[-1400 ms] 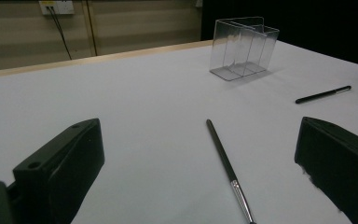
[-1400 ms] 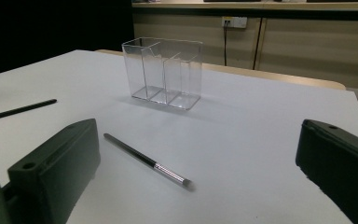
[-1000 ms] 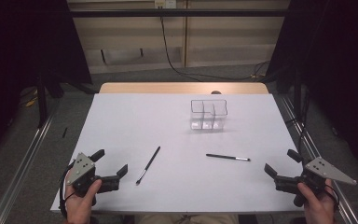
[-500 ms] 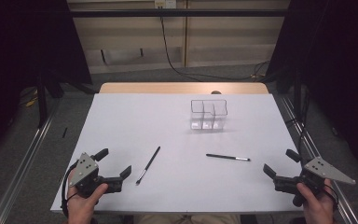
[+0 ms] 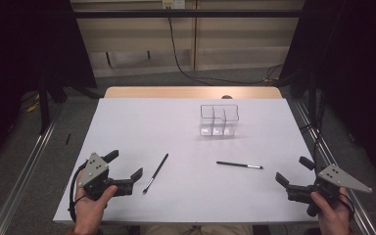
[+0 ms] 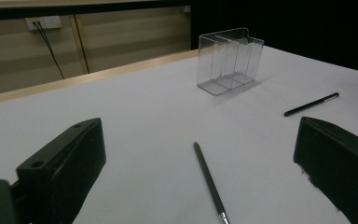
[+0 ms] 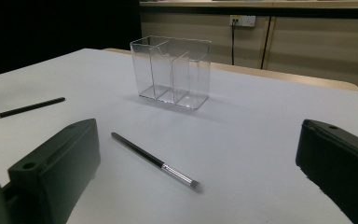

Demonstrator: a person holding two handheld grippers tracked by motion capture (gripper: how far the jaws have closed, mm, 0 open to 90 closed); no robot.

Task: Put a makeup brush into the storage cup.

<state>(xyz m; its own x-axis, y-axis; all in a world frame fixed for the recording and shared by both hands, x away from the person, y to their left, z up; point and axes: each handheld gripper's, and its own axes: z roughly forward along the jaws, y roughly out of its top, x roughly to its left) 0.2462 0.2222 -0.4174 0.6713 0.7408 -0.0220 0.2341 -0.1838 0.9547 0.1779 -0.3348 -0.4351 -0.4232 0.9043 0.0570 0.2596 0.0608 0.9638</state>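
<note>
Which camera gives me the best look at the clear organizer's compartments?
The right gripper view: the clear organizer stands close, dividers distinct, all compartments empty. The left gripper view shows it farther off at an angle; the high view shows it small, from above.

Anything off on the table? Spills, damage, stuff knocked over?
Nothing stands out. The clear organizer stands upright and looks empty. Two thin brushes lie flat on the white table, apart from each other. No spills or damage. Both grippers hover with jaws open.
</note>
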